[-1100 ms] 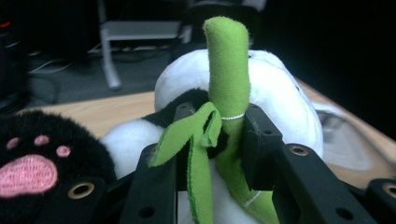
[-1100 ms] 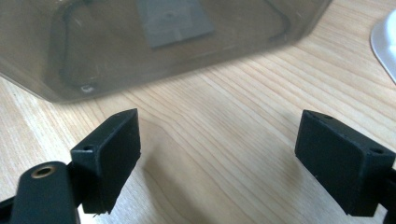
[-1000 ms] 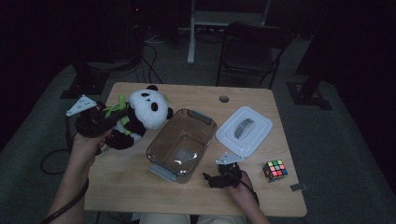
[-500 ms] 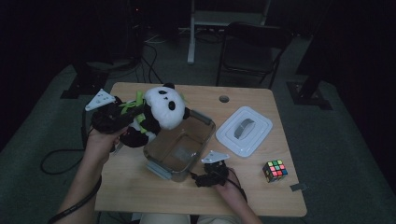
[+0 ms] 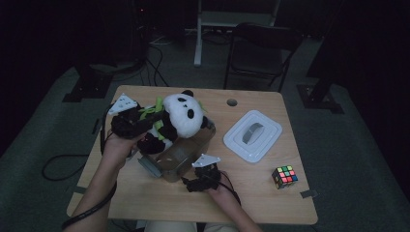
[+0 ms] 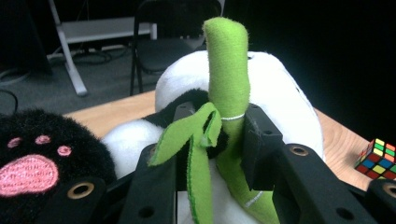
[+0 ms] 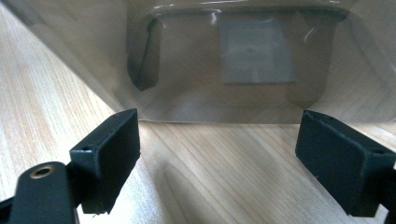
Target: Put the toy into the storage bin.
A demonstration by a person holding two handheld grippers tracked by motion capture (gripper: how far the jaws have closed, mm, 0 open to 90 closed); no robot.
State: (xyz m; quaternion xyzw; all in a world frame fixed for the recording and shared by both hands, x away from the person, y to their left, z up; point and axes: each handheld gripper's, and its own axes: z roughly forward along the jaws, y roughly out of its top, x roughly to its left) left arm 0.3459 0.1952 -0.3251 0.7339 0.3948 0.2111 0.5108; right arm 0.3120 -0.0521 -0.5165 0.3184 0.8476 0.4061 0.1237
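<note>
A black-and-white panda plush (image 5: 183, 115) hangs above the left end of a clear plastic container (image 5: 186, 154) on the wooden table (image 5: 145, 203). My left gripper (image 5: 153, 126) is shut on the plush. In the left gripper view its pads (image 6: 259, 140) squeeze the green bamboo stalk (image 6: 229, 79) and the black arm in front of the white head (image 6: 285, 98). My right gripper (image 5: 189, 181) sits low on the table at the container's near side. Its jaws stand wide open, with bare table between the pads (image 7: 109, 154) and the container wall (image 7: 243, 70) just ahead.
The container's white lid (image 5: 252, 135) lies to the right of it. A colour cube (image 5: 284, 176) sits near the table's right front corner, also visible from the left gripper (image 6: 378, 158). A chair (image 5: 261, 53) and cables stand beyond the far edge.
My left gripper has carried the panda rightwards from the table's left edge to above the container. My right gripper has slid leftwards along the container's near side.
</note>
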